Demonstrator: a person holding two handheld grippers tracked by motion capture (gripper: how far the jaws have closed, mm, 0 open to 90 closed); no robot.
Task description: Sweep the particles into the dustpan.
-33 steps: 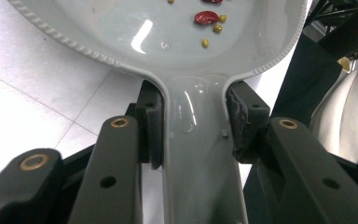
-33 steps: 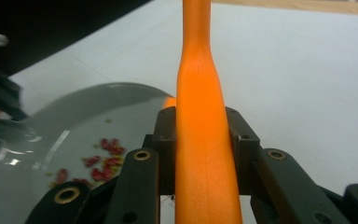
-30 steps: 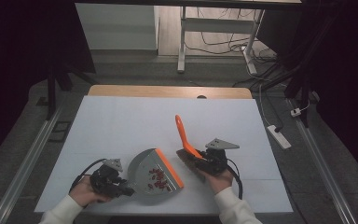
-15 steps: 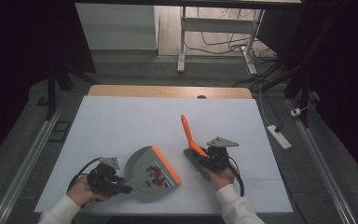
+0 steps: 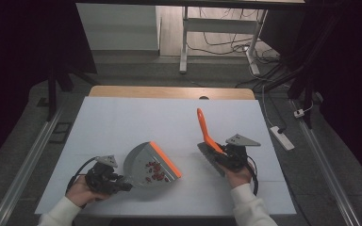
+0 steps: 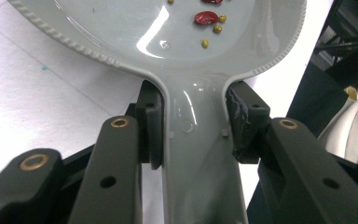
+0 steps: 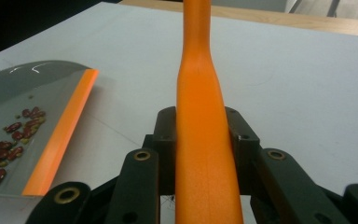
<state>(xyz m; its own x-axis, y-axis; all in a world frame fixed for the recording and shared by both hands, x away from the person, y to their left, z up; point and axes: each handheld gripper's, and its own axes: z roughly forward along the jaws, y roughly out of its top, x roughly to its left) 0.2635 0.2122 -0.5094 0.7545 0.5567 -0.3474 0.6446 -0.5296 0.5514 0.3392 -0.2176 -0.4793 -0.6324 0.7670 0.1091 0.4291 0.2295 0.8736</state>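
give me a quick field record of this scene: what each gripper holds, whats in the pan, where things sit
left gripper: shut on the grey dustpan handle
right gripper: shut on the orange brush handle
dustpan contents: red beans, some small yellowish bits
dustpan lip: orange edge, facing the brush
brush: on the table, apart from the dustpan
surface: white table

Dark room, grey floor

Our orange-handled grey brush now further right, well apart from our grey orange-lipped dustpan.
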